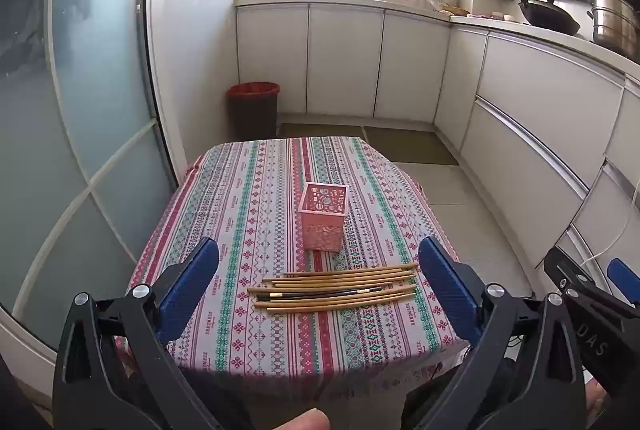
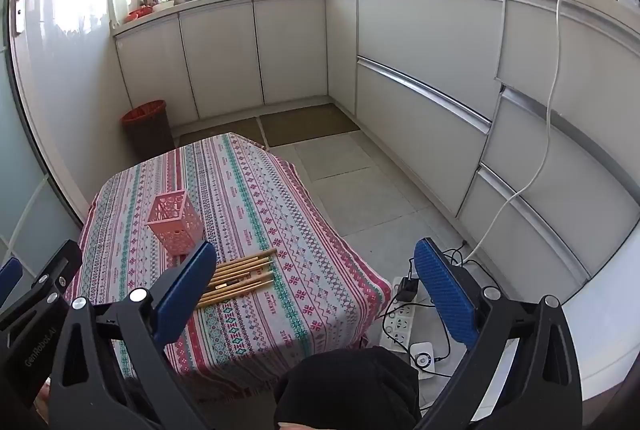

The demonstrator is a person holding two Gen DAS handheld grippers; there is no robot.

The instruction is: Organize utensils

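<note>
The left gripper hung spread wide and empty above the near edge of the patterned tablecloth. The bundle of chopsticks lay crosswise on the cloth, framed between its blue fingers but below them, untouched. Just beyond the chopsticks stood the pink perforated holder, upright. The right gripper was likewise released and empty, held off the table's right edge, the chopsticks lying beside its left finger. Beyond the holder, a red-lined bin stood against the white cabinets.
</note>
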